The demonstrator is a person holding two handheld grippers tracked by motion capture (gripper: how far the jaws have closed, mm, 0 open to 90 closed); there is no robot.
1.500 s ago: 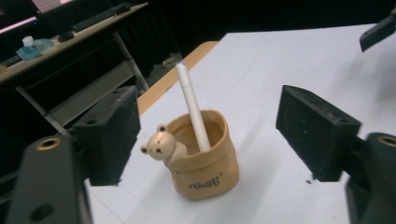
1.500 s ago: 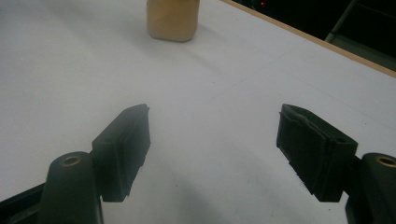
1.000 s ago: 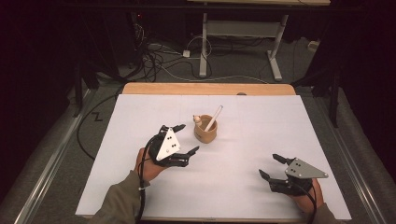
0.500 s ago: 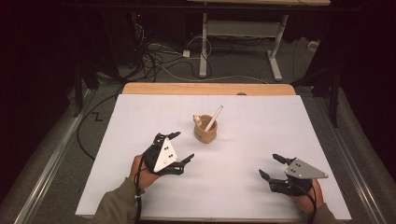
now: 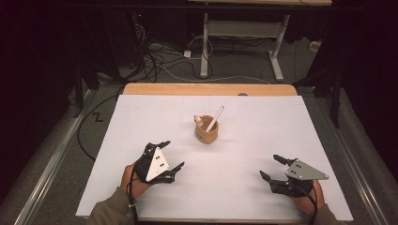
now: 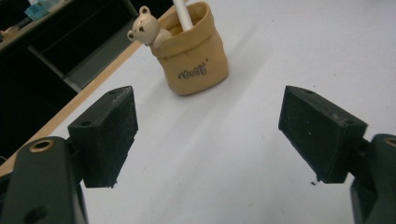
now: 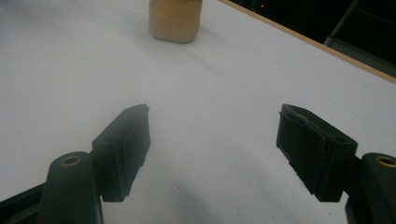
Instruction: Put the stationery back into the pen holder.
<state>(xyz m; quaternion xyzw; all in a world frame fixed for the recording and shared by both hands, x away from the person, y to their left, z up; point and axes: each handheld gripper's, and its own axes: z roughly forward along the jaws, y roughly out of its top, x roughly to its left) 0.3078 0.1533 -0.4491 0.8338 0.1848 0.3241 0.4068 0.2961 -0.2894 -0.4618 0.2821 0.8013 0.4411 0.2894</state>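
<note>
Tan pot (image 5: 206, 132) with a small bear figure (image 6: 144, 31) on its rim and a white stick (image 5: 214, 118) leaning inside stands near the middle of the white table (image 5: 244, 183). Left gripper (image 5: 169, 156) hovers near it, below and to its left, jaws wide apart and empty. Right gripper (image 5: 272, 168) sits well apart, jaws likewise spread and empty.

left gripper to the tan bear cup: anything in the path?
Nothing visible. The left gripper is open, jaws wide apart, and only bare white table lies between it and the cup. The cup stands upright with a white stick in it and a small bear figure at its rim.
</note>
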